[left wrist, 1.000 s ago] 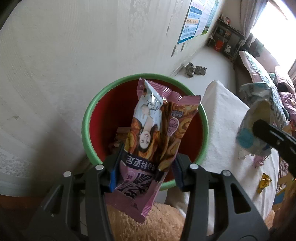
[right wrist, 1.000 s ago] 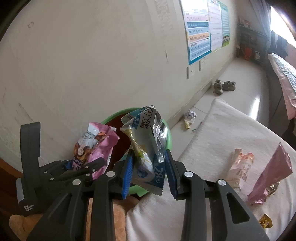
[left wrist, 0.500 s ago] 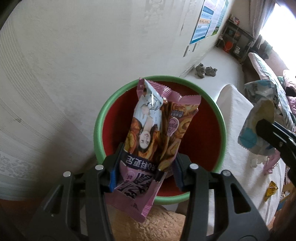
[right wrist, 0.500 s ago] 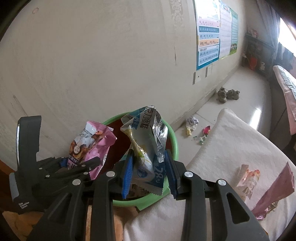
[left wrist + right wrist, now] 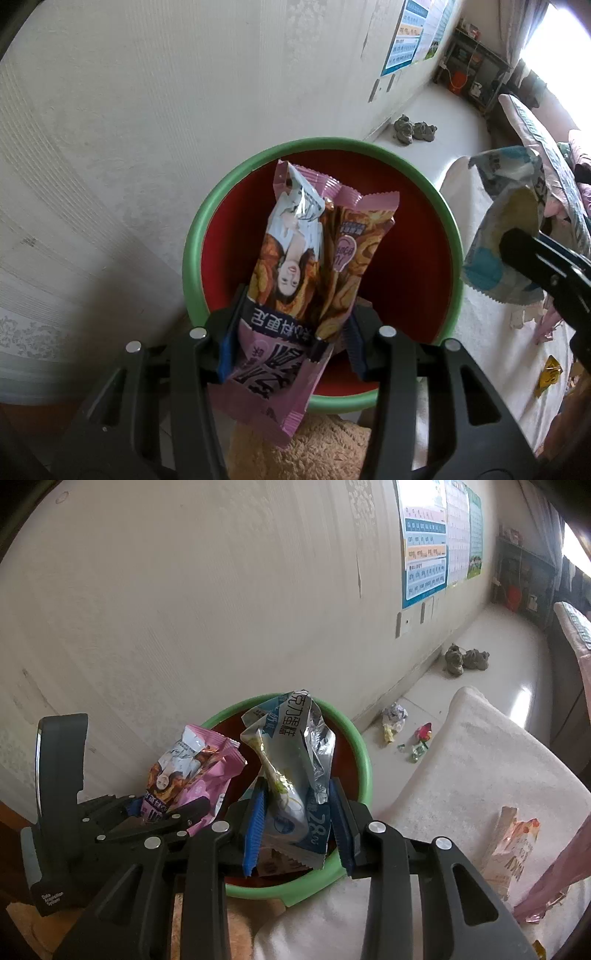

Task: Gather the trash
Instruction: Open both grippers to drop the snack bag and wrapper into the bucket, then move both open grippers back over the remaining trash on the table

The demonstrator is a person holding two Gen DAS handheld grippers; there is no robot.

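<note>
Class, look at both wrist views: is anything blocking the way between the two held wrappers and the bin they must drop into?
Nothing visible does. The pink wrapper and the blue wrapper both hang over the open mouth of the bin.

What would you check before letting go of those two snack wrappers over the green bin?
1. Left gripper shut on pink wrapper: ok.
2. Pink wrapper over the bin opening: ok.
3. Right gripper shut on blue wrapper: ok.
4. Blue wrapper fully over the bin: cannot tell; the left camera shows it beside the rim.
5. Room left inside the bin: ok.
6. No trash left behind: not ok; wrappers on the white blanket and floor.
</note>
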